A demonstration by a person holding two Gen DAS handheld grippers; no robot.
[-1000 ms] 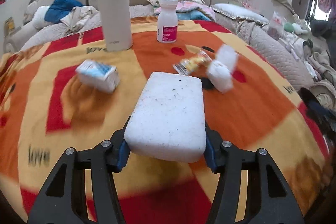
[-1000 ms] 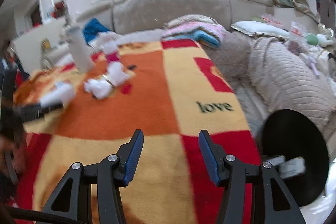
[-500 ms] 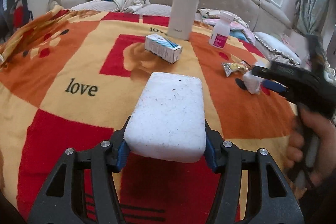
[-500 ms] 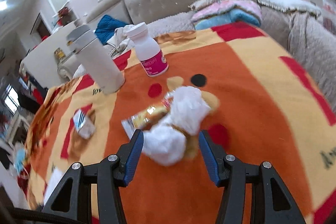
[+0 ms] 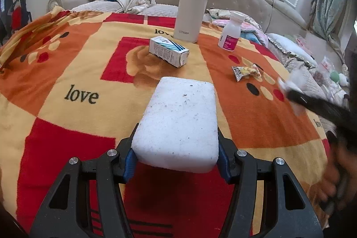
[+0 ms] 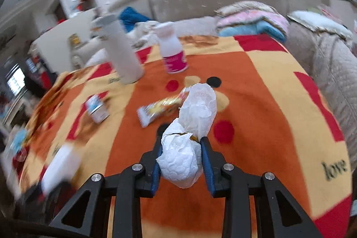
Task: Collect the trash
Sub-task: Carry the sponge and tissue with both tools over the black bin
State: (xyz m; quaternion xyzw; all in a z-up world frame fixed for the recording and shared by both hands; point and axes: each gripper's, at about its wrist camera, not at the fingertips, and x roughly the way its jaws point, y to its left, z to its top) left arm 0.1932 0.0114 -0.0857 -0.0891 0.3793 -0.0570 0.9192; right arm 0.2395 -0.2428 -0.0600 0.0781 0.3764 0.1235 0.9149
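Foam is what you hold in your left gripper (image 5: 176, 162): a white foam block (image 5: 178, 124) sits squeezed between the two blue pads, and it sticks out forward over the blanket (image 5: 73, 64). You hold it up off the bed, likely because it is trash you have already picked up and there is nowhere to drop it yet. In this left view, a small box (image 5: 168, 51) lies past the block, a tall white flask (image 5: 191, 8) stands behind it, and a little white bottle (image 5: 231, 34) with a pink label stands to the right. A shiny snack wrapper (image 5: 246, 71) lies flat near the right side. Your other tool shows as a dark blur at the right edge, with something white at its tip.

In the right view, your right gripper (image 6: 181, 158) has just been closing, and a crumpled white tissue (image 6: 189, 137) is between its fingers. The pads look pressed on the lower lump, and the top of the tissue pokes up past them. The wrapper (image 6: 160, 108) lies just behind the tissue, so it is probably the next trash to take. The flask (image 6: 120, 50) and bottle (image 6: 171, 50) stand upright farther back; they look like things to keep, so steer clear of them
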